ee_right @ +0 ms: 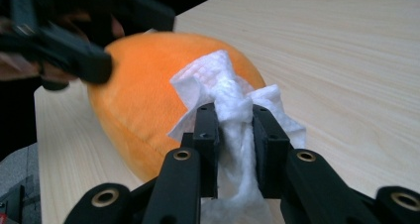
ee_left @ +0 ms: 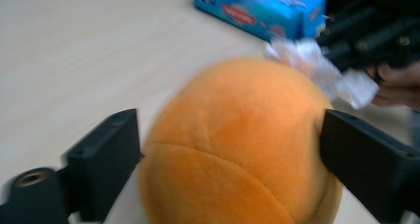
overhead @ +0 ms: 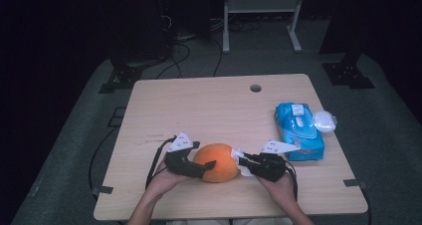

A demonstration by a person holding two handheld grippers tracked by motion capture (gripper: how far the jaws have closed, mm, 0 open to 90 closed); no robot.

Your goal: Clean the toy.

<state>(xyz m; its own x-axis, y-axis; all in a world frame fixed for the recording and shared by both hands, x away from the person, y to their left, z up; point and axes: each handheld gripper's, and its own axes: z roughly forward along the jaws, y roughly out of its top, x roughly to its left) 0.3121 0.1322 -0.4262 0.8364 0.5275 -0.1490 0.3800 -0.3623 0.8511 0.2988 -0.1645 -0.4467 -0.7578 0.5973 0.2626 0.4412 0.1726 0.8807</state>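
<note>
An orange plush ball (overhead: 216, 161) lies on the table near the front edge. My left gripper (overhead: 206, 168) reaches it from the left; in the left gripper view its jaws stand on either side of the plush (ee_left: 233, 144), wide apart, at most brushing its sides without denting it. My right gripper (ee_right: 235, 117) is shut on a crumpled white wipe (ee_right: 223, 85), which rests against the right end of the plush (ee_right: 143, 105). The wipe (ee_left: 317, 70) and the right gripper (ee_left: 366, 40) also appear at the upper right of the left gripper view.
A blue pack of wet wipes (overhead: 298, 130) lies at the table's right side, with a small white rounded object (overhead: 324, 120) beside it. A cable hole (overhead: 256, 88) sits near the far edge. The wooden table top (overhead: 199, 105) stretches bare to the left and back.
</note>
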